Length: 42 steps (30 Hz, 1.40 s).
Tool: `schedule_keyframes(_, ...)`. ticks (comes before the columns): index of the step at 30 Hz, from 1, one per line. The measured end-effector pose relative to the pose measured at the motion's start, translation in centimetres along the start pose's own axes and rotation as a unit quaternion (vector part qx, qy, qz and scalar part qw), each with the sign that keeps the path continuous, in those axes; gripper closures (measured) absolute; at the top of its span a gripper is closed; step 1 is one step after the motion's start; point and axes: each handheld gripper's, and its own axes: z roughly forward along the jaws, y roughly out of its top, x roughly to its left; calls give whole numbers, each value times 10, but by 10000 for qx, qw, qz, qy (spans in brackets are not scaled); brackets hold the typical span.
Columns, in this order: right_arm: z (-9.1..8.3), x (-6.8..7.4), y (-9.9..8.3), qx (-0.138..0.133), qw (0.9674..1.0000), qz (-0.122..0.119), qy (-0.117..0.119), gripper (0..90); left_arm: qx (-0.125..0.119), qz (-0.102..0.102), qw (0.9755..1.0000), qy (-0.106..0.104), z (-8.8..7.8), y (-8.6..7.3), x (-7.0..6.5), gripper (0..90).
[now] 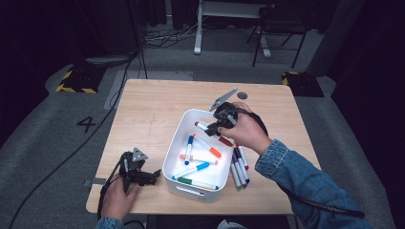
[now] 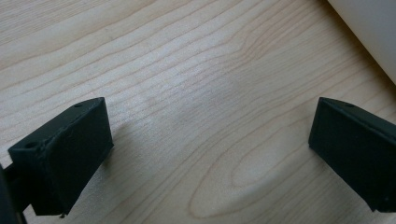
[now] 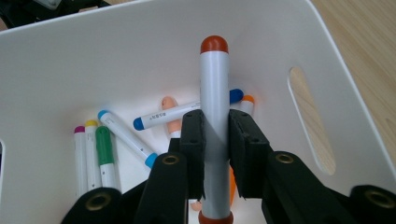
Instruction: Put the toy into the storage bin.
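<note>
My right gripper (image 1: 218,125) hangs over the far right part of the white bin (image 1: 191,187), shut on a white marker with red-orange ends (image 1: 204,127). In the right gripper view the marker (image 3: 214,93) stands clamped between the pads of the right gripper (image 3: 215,135), pointing into the bin (image 3: 140,46), where several markers lie on the bottom. My left gripper (image 1: 152,177) rests near the table's front left corner, beside the bin. In its own view the left gripper (image 2: 205,149) is open with only bare wood between the jaws.
Several loose markers (image 1: 239,167) lie on the table just right of the bin, under the right forearm. A corner of the bin wall (image 2: 373,32) shows in the left gripper view. A small round dark disc (image 1: 242,95) sits near the table's far edge.
</note>
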Motion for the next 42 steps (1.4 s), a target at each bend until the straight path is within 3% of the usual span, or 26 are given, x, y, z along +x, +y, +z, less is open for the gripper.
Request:
schedule_keyframes(3, 6, -1, -2, -21, 9998, -186, -18, 769, 11, 2, 10000, -3, 0, 0, 0, 0)
schedule_keyframes(8, 14, 3, -5, 147, 9998, -146, -9, 769, 9, 1, 10000, -1, 0, 0, 0, 0)
schedule_keyframes(19, 29, 11, -8, 390, 9983, -416, -92, 769, 10, 1, 10000, -3, 0, 0, 0, 0)
schedule_keyframes(24, 34, 14, -9, 478, 9980, -420, -42, 765, 11, 3, 10000, -3, 0, 0, 0, 0)
schedule_keyframes(27, 36, 15, -10, 243, 9985, -485, -4, 528, 1, 0, 10000, 1, 0, 0, 0, 0)
schedule_keyframes(31, 25, 14, -10, -41, 9992, -403, 2, 502, -10, -2, 10000, 8, 0, 0, 0, 0)
schedule_keyframes(33, 16, 15, -12, -62, 9998, -211, -10, 497, 2, 0, 10000, -1, 0, 0, 0, 0)
schedule_keyframes(42, -17, 6, -25, -309, 9994, -25, -155, 502, 2, 0, 10000, 1, 0, 0, 0, 0)
